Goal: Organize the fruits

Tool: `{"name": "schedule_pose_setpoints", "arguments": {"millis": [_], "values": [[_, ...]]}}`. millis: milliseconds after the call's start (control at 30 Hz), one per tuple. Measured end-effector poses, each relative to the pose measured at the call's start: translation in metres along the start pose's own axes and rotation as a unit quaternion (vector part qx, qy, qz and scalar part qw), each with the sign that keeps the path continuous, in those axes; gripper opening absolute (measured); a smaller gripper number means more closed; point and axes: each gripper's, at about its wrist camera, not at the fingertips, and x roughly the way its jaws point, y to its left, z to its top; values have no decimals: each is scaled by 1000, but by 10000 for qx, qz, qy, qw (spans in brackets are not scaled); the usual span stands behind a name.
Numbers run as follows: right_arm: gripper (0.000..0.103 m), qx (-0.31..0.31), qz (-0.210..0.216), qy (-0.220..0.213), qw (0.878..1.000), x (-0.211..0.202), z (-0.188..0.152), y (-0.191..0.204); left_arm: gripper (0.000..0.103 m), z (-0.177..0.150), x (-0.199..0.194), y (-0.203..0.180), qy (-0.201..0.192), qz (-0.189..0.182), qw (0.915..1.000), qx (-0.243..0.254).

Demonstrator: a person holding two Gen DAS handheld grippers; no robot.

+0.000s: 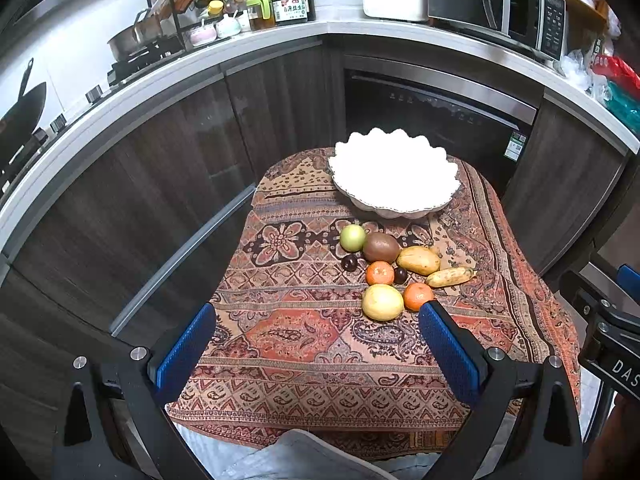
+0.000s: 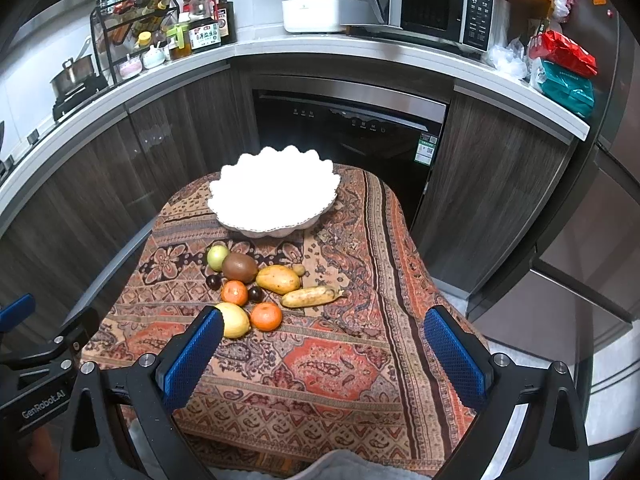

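Left wrist view: my left claw (image 1: 316,344) gapes wide, gripping nothing, above the cloth-covered tabletop (image 1: 304,360). My right claw (image 2: 320,348) likewise gapes. Fruits (image 1: 394,268) cluster toward 1 o'clock, loose on the cloth. Beyond, at 12 o'clock, sits the white scalloped bowl (image 1: 394,178).

It was a home kitchen: a microwave (image 2: 436,8), rice cooker (image 2: 316,4), sauce bottles (image 2: 204,24) and dishwasher (image 2: 348,124) lined the counter (image 2: 360,54).
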Motion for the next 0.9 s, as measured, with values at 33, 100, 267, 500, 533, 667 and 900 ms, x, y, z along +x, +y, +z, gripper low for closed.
{"name": "schedule_pose_setpoints", "arguments": {"millis": [33, 100, 267, 500, 533, 667, 900], "values": [[101, -1, 3, 2, 10000, 0, 0, 0, 103, 0, 1, 0, 0, 1, 10000, 1], [102, 1, 1, -6, 10000, -1, 1, -1, 103, -1, 1, 0, -2, 1, 10000, 2], [101, -5, 4, 1, 10000, -1, 1, 0, 103, -1, 1, 0, -8, -5, 10000, -2], [102, 6, 4, -29, 10000, -4, 1, 0, 103, -1, 0, 1, -13, -4, 10000, -1], [101, 0, -1, -30, 10000, -4, 1, 0, 103, 0, -2, 1, -12, 2, 10000, 6], [101, 0, 7, -36, 10000, -5, 1, 0, 103, 0, -1, 1, -14, 1, 10000, 0], [102, 24, 4, -39, 10000, -6, 0, -1, 103, 3, -4, 0, -10, 22, 10000, 13]]}}
